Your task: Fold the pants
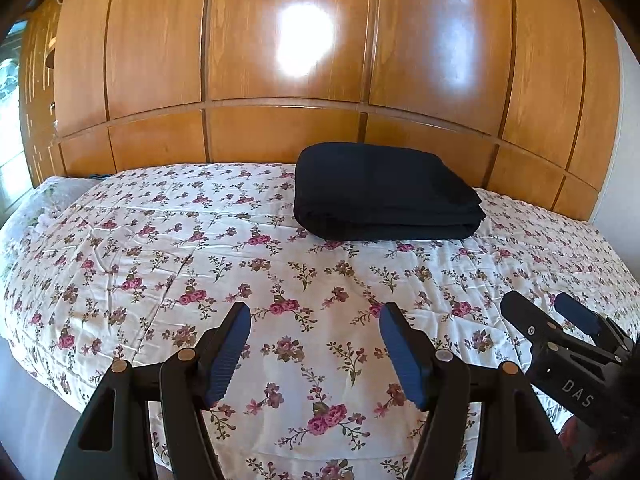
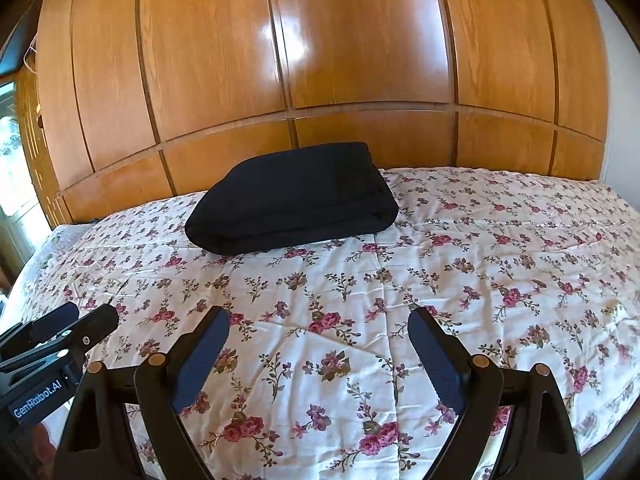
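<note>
The dark navy pants (image 1: 380, 194) lie folded into a compact rectangle at the far side of the bed, near the wooden panels; they also show in the right wrist view (image 2: 292, 200). My left gripper (image 1: 315, 312) is open and empty, held over the floral bedspread well short of the pants. My right gripper (image 2: 319, 318) is open and empty too, at the same near side. The right gripper shows at the right edge of the left wrist view (image 1: 540, 304). The left gripper shows at the left edge of the right wrist view (image 2: 86, 314).
A white bedspread with pink flowers (image 1: 280, 280) covers the bed (image 2: 480, 280). Glossy wooden wardrobe panels (image 1: 280, 80) rise right behind it. A window (image 2: 12, 152) lies to the left. The bed's near edge runs just below the grippers.
</note>
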Available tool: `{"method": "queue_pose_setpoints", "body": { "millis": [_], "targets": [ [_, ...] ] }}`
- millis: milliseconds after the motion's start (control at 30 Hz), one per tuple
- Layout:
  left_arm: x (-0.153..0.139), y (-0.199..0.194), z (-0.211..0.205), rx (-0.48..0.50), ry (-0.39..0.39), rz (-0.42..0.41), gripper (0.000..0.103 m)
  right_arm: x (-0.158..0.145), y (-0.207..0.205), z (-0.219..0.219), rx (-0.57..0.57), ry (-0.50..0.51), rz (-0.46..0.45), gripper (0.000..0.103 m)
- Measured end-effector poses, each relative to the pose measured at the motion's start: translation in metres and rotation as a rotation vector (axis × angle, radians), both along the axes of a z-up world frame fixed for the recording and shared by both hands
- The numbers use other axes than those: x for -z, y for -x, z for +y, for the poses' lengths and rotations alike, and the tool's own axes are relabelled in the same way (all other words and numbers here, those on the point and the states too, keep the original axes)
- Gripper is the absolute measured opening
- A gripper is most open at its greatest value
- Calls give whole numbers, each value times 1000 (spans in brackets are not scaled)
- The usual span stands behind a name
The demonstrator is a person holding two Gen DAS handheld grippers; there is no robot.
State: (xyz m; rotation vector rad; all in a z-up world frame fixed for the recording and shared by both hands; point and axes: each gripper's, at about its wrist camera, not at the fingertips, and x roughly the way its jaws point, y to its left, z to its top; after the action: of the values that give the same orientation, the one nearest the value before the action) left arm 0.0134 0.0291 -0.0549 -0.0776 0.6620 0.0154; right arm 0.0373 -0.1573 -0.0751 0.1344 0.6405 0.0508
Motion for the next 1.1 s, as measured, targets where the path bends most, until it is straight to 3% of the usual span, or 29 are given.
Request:
{"method": "queue_pose_setpoints", "body": {
  "millis": [1100],
  "targets": [
    [2, 1, -3, -19, -21, 20, 68, 4, -2, 1, 3, -22, 23, 91]
  ]
}}
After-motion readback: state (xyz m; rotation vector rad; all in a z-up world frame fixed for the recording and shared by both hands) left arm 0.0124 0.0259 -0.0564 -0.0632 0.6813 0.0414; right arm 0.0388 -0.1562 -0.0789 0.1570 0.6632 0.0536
